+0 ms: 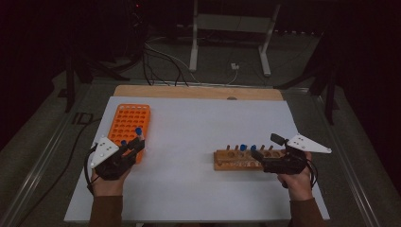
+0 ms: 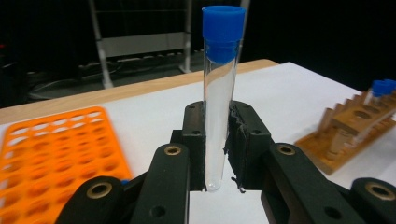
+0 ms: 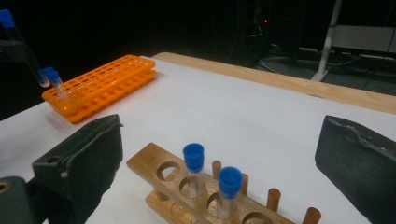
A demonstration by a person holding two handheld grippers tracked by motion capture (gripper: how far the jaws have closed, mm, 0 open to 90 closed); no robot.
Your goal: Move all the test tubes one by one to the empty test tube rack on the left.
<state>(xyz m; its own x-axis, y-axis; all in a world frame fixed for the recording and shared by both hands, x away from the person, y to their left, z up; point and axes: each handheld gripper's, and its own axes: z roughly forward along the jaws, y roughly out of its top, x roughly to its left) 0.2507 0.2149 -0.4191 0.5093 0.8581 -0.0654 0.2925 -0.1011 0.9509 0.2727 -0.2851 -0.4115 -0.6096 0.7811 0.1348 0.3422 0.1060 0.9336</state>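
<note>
Item: clear glass test tube with blue cap point(image 2: 219, 93), upright, clamped low on its wall in the left gripper point(image 2: 217, 140) jaws beside the orange plastic rack point(image 1: 128, 124), near left of the desk point(image 1: 198, 189). Judged light, rigid, slick, breakable; hold mid-wall, gently. Right gripper point(image 3: 215, 158) jaws gape empty at the wooden rack point(image 1: 236, 160).

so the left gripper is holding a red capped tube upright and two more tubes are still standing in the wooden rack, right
Not quite: the cap is blue, not red. The left gripper view shows the left gripper shut on a clear test tube with a blue cap, held upright. The rest holds: in the right gripper view two blue-capped tubes stand in the wooden rack.
</note>
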